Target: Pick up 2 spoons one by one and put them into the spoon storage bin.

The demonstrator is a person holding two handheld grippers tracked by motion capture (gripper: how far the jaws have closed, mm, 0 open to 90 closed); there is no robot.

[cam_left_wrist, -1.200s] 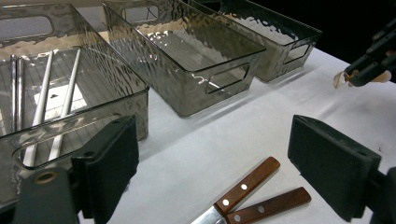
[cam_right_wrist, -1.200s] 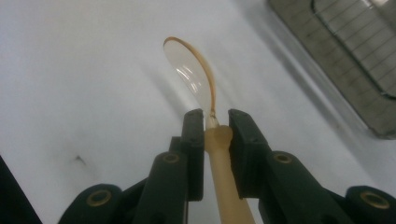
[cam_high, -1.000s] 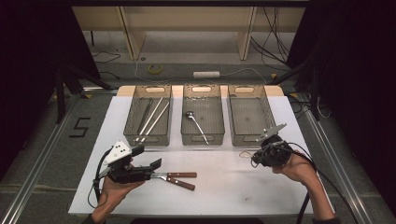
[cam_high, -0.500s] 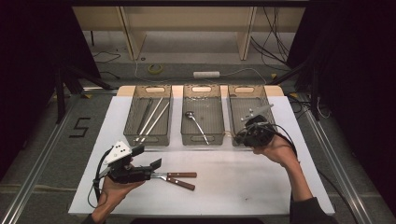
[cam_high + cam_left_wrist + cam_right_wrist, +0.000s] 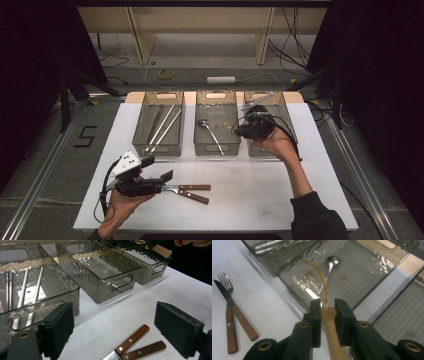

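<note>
Right gripper [image 5: 245,107], jaws clamped on a pale-handled spoon [image 5: 322,292], hangs over the bins at upper right; left gripper [image 5: 162,182], jaws wide, flanks a wooden-handled knife [image 5: 192,196] lower left.

My left tongs [image 5: 159,181] are black with broad block jaws, a grey three-cornered plate dotted with dark marks on top and a black cable trailing, my right tongs [image 5: 327,305] show brass-ringed holes, and my right sleeve is dark.

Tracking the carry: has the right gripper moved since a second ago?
Yes. The right gripper moved from the table's right edge up over the right bin.
</note>
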